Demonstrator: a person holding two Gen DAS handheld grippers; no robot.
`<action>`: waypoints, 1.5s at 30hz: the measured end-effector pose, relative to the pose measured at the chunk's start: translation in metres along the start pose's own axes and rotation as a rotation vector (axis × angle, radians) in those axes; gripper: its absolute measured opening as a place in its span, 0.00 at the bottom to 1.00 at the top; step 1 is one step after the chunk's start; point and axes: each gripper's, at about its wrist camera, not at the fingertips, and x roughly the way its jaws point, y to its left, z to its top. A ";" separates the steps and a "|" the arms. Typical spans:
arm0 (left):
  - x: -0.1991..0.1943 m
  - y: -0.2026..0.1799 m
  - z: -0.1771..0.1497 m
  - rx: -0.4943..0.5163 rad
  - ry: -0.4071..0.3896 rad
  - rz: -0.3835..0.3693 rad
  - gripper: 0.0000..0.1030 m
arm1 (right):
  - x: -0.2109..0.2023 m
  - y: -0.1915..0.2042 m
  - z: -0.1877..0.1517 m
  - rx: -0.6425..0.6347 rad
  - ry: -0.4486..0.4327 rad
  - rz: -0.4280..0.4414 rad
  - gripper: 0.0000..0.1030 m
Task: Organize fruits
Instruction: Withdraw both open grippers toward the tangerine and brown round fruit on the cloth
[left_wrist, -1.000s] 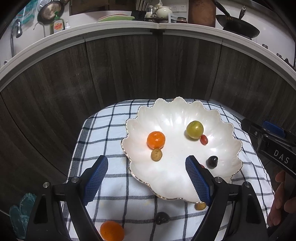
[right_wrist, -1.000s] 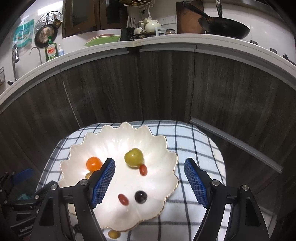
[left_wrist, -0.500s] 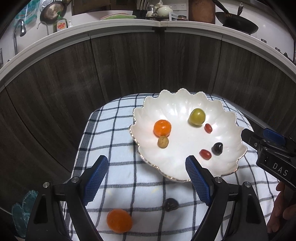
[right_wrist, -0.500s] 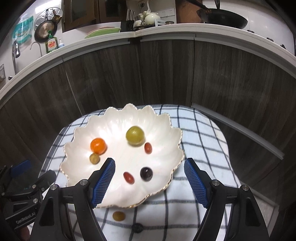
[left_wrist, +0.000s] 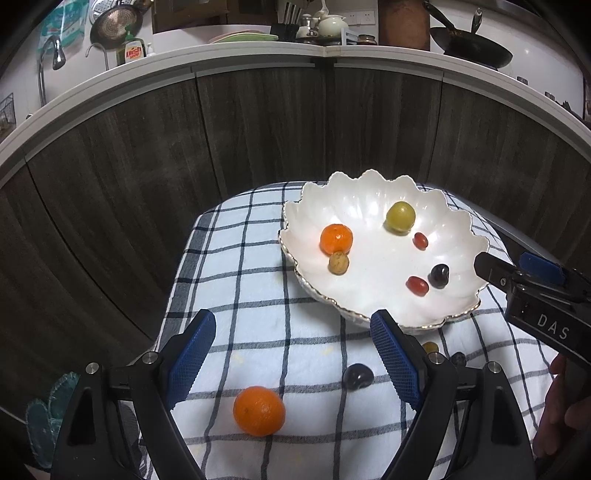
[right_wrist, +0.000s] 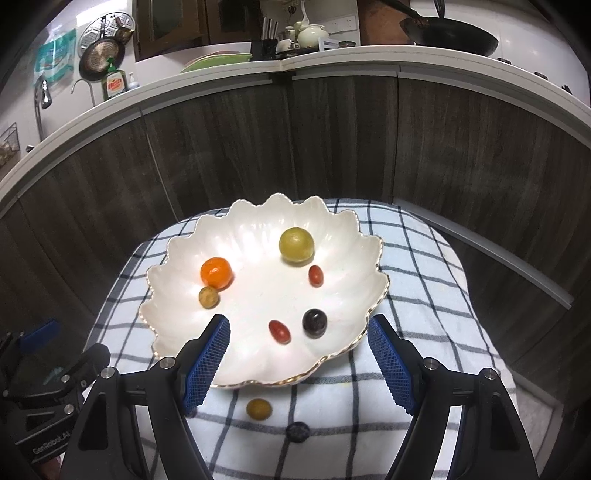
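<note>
Below dark kitchen cabinets, checked cloth under scalloped plate.

White scalloped bowl holds 6 fruits; orange, dark grape on cloth.

"DAS" on the right gripper, "GenRobot.AI" on the left gripper, "dish" (partly legible) on green bottle

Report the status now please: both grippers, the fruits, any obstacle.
Left gripper open, empty; right gripper open, empty. Six fruits in shell-shaped dish. Orange, dark grape, small yellow fruit still on checked cloth. No obstacle.
</note>
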 end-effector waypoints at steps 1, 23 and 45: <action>0.000 0.001 -0.001 0.000 0.000 0.000 0.83 | 0.000 0.001 -0.001 -0.001 0.002 0.003 0.76; 0.008 0.008 -0.053 0.010 0.036 0.032 0.83 | 0.007 0.023 -0.043 -0.075 0.048 0.026 0.76; 0.024 0.016 -0.074 -0.010 0.040 0.077 0.73 | 0.032 0.037 -0.069 -0.127 0.086 0.038 0.75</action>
